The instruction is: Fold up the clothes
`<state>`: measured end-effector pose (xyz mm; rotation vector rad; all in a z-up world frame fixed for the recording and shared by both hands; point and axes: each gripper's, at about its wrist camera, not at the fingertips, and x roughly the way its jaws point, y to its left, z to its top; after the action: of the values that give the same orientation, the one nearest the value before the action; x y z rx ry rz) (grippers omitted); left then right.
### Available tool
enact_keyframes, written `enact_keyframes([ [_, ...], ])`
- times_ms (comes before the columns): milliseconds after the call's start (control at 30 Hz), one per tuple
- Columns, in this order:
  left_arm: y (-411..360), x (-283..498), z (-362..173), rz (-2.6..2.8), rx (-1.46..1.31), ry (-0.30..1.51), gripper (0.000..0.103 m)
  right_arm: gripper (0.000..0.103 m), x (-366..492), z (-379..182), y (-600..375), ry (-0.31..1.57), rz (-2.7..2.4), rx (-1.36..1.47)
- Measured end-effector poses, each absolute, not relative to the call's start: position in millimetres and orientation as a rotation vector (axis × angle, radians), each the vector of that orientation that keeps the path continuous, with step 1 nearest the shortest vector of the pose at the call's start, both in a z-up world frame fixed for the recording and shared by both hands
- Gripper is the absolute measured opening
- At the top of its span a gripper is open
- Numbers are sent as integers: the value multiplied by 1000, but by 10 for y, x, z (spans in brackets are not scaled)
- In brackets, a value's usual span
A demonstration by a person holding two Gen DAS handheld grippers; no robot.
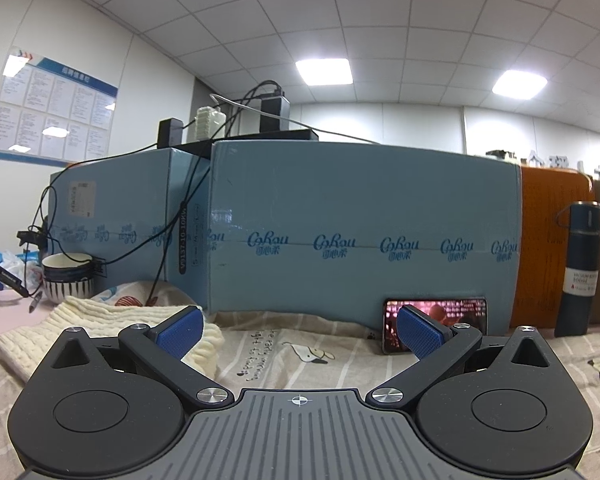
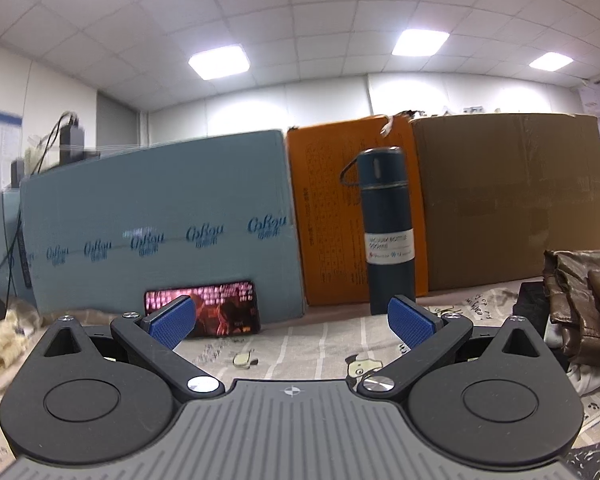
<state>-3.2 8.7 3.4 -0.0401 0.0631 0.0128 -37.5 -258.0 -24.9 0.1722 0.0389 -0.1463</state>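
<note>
Striped beige cloth printed with small cartoon animals [image 1: 300,354] covers the worktop under both of my tools. My left tool [image 1: 300,330] hangs just above it with its blue-padded fingers [image 1: 180,330] spread wide and nothing between them. My right tool [image 2: 292,322] is likewise spread and empty over the same cloth. Just left of the left tool lies a cream waffle-knit garment [image 1: 112,320], loosely bunched on the worktop, with a white printed fabric [image 1: 120,296] behind it. At the right edge of my right view sits a crumpled brown leather jacket [image 2: 580,304], near the right tool but not touching it. Further back, a black smartphone with a lit reddish screen [image 1: 436,326] leans against a long light-blue cardboard box marked with repeated logos [image 1: 360,220]. A tall dark-blue vacuum bottle with a carry loop [image 2: 384,232] stands upright before an orange cardboard box [image 2: 328,216], beside a plain brown carton [image 2: 512,200]. Far left, a striped ceramic bowl [image 1: 68,280] rests by the blue box.
</note>
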Motion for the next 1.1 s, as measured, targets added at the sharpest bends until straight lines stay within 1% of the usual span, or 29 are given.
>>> enact_keyframes([
  [200,148,-60,70,-1,-85,38,103,103,-270,-240,-2602,7,-154,236],
  [267,165,-66,79,-9,-97,33,103,103,-378,-238,-2649,-3,-145,254],
  [367,175,-64,78,-15,-105,34,103,103,-478,-249,-2700,7,-134,265],
  [1100,179,-10,63,-78,-123,71,103,103,-441,-247,-2678,32,-111,291],
])
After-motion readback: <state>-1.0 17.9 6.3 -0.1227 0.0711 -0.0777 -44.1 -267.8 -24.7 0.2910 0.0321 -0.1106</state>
